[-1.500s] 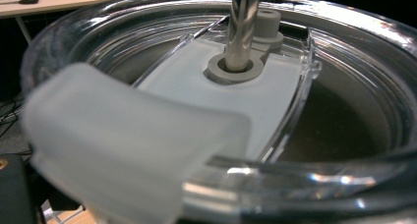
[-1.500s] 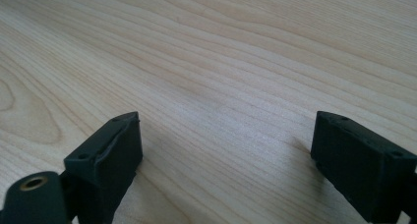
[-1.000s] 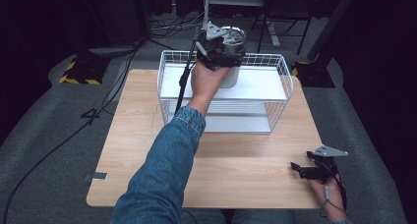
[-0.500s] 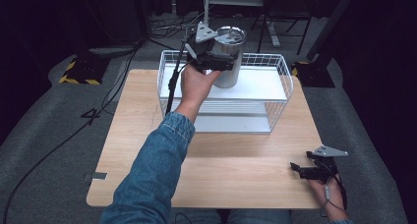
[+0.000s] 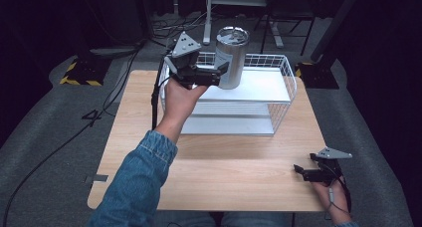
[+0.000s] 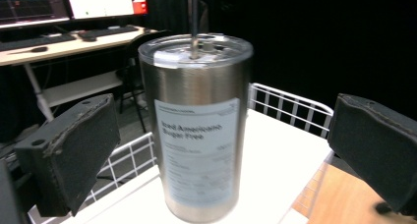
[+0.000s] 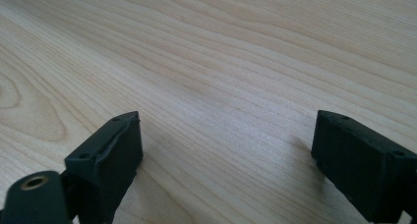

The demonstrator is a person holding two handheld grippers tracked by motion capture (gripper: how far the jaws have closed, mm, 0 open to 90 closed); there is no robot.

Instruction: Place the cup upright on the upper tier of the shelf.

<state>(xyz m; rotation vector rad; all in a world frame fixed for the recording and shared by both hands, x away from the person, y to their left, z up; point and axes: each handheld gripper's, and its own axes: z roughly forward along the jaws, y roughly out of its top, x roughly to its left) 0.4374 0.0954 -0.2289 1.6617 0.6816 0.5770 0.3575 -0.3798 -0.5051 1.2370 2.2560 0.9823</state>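
Step in hand: you've got the left gripper [image 5: 219,72] lined up on the steel tumbler [image 5: 232,56], upper centre of the high view. It reads as either the approach before a grasp or the let-go after a placement; the pictures alone don't settle it.
Tumbler: standing upright on the white top shelf of the wire basket [image 5: 286,82], lid on, label facing your left gripper view [image 6: 199,135].
Left tongs: spread wide, one pad low left and the other low right of the left gripper view, the tumbler between them with daylight on both sides, touching nothing.
Right gripper [image 5: 306,173]: parked low at the lower right of the high view, jaws apart over bare table [image 7: 221,62], holding nothing.
Next move, if you're grasping: push forward until the pads flank the tumbler's middle, then close evenly.
Watch for: it's smooth steel and tall, so an off-centre squeeze could tip it against the wire rim.
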